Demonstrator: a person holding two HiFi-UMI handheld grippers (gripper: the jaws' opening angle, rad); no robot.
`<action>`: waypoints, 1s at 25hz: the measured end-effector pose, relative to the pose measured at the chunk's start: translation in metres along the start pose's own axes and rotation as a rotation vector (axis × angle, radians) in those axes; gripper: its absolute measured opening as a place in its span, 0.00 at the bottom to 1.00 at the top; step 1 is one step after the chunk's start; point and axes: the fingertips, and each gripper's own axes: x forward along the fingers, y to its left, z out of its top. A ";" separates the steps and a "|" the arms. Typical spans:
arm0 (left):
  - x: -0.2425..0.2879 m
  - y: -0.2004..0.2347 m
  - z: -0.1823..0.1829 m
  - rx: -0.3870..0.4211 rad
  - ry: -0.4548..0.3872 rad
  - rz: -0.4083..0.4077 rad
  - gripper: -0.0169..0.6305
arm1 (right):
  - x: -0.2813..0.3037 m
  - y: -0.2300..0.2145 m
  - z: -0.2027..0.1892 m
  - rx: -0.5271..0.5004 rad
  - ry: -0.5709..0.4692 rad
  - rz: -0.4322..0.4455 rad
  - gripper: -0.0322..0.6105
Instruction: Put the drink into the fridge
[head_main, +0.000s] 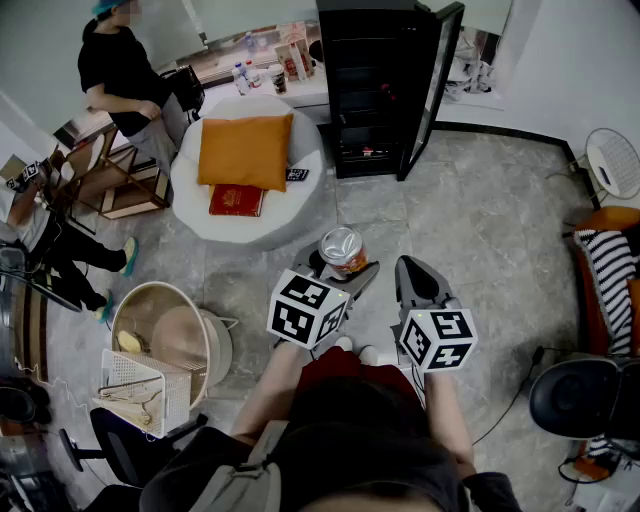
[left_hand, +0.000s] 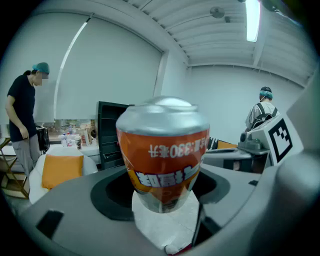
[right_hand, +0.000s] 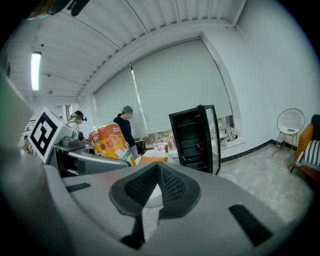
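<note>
Standing across the floor, the black fridge is holding its door open, a white seat sitting beside it; the left tongs are gripping the drink can, the right tongs hanging closed, empty.

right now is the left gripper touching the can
Touching. The left gripper view shows the can clamped between the jaws of the left gripper, one against each side.

Orange and silver can, black fridge, orange cushion, black-and-white striped cloth
</note>
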 end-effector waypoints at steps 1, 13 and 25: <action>-0.001 0.000 0.000 0.003 0.002 0.002 0.54 | 0.001 0.002 0.001 -0.001 -0.002 0.005 0.08; 0.007 0.000 0.015 0.035 -0.009 -0.020 0.55 | 0.007 0.001 0.012 -0.012 -0.021 -0.014 0.08; 0.004 0.024 0.017 0.026 -0.011 -0.006 0.55 | 0.032 0.007 0.019 -0.019 -0.018 -0.012 0.08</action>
